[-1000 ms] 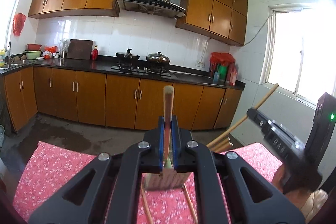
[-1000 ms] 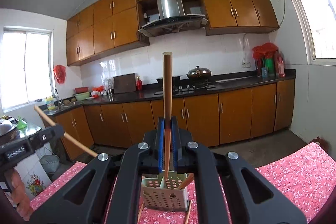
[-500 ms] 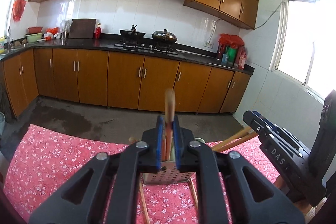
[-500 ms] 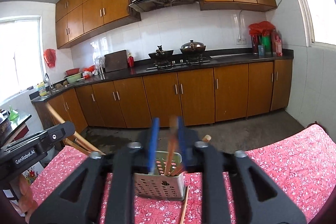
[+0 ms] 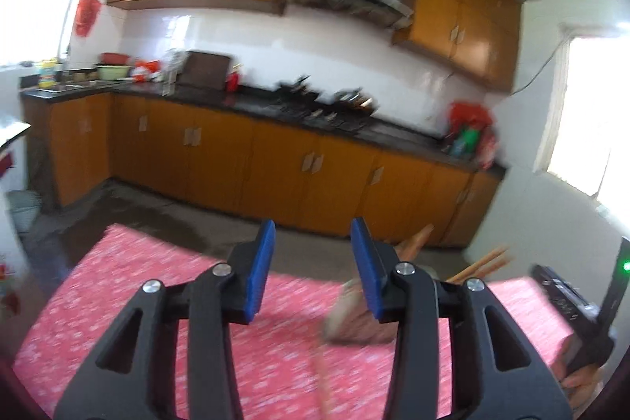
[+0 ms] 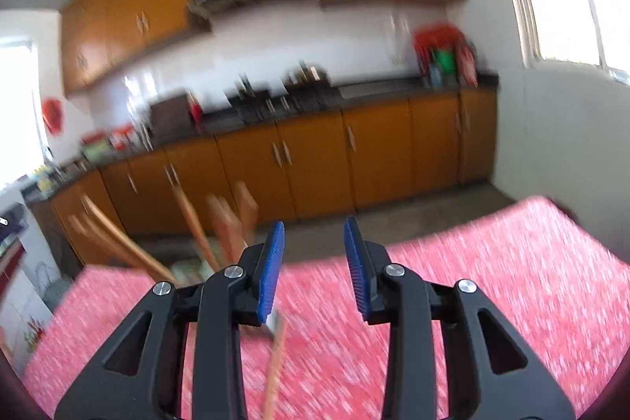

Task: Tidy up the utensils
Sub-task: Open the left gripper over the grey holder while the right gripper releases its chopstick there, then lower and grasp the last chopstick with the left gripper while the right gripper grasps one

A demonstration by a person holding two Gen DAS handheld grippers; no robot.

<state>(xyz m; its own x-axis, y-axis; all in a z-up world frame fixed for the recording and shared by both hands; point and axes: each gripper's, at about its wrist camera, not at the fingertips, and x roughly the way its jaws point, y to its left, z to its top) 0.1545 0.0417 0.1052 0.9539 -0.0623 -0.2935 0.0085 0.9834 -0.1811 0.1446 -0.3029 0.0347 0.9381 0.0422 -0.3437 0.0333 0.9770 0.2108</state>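
My left gripper (image 5: 311, 262) is open and empty above the table. A perforated utensil holder (image 5: 354, 321) shows blurred behind its right finger, with wooden chopsticks (image 5: 478, 264) sticking up from it. A loose chopstick (image 5: 321, 380) lies on the cloth in front of the holder. My right gripper (image 6: 313, 262) is open and empty. In the right wrist view the holder (image 6: 189, 268) sits left of the gripper, with several chopsticks (image 6: 228, 223) standing in it, and a loose chopstick (image 6: 275, 365) lies on the cloth. The right gripper (image 5: 579, 309) also shows at the right edge of the left wrist view.
The table carries a red floral cloth (image 5: 157, 302), which also shows in the right wrist view (image 6: 472, 282). Beyond it are wooden kitchen cabinets (image 5: 275, 160) and a dark countertop (image 6: 354, 97) with pots. Both views are motion-blurred.
Both grippers have opened and let go of their chopsticks, which now stand in the holder. The left gripper has swung left of the holder, the right gripper to its right.
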